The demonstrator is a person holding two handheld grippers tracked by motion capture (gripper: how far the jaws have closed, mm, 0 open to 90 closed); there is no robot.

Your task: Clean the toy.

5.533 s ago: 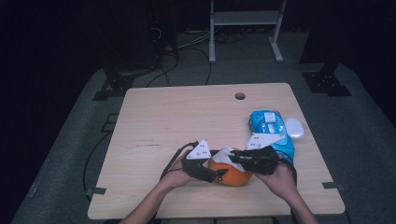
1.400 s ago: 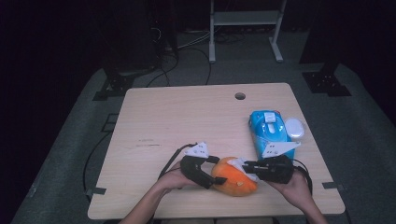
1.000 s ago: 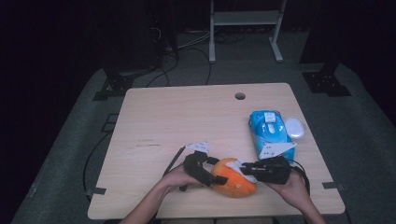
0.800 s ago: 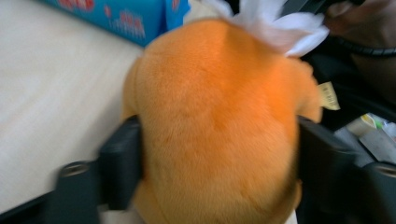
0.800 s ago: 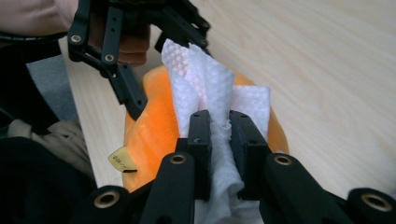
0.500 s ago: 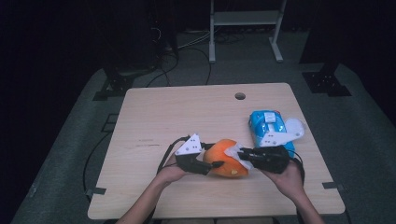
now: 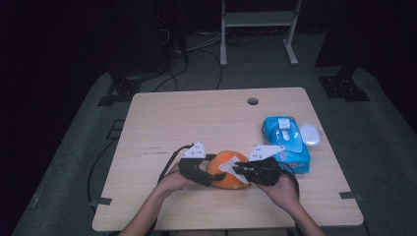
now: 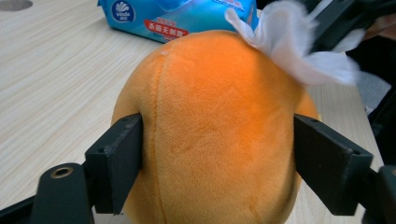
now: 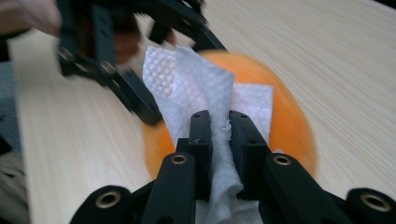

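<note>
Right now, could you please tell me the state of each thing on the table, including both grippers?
Orange plush toy: on the table, clamped at its sides.
Left gripper: shut on the plush toy; its jaws have just been opening a little.
White wipe: pinched, draped over the toy.
Right gripper: shut on the wipe.
Blue wipes pack: lying flat, flap shut.
White lid: beside the pack.
</note>
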